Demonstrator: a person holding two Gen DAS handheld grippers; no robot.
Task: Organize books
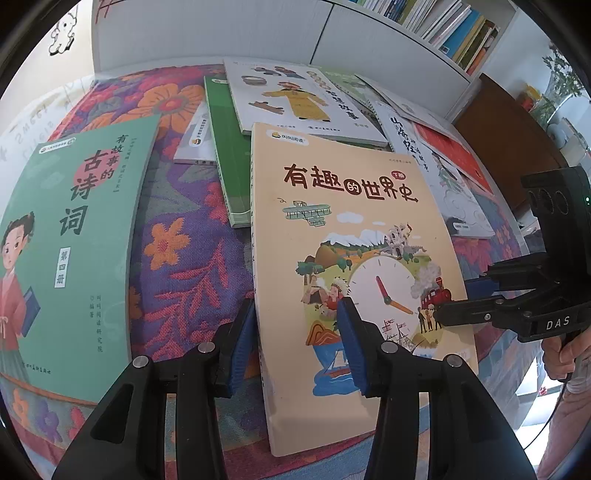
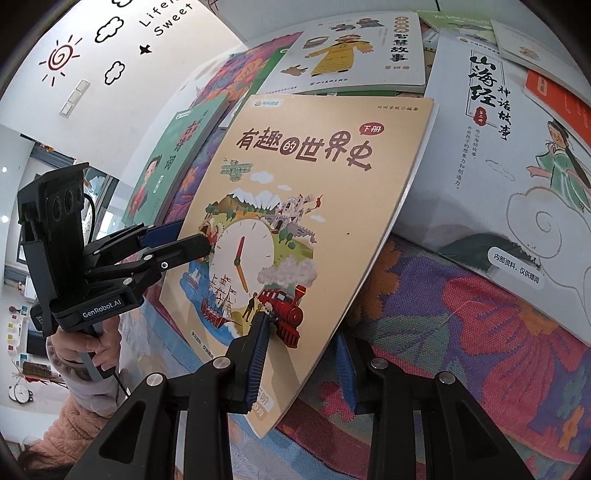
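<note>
A beige book with a clock and a red train on its cover lies tilted, its far end on a pile of other books. My left gripper straddles its spine edge: one blue pad sits under the spine and the other over the cover, well apart. My right gripper straddles the opposite edge near the train. Its left pad is on the cover and its right pad below the book, with a clear gap. Both are open around the thin book.
On the flowered tablecloth lie a green poetry book, a plain green book, a white book showing a yellow-robed figure, a white myth book and a red one. A filled shelf stands behind.
</note>
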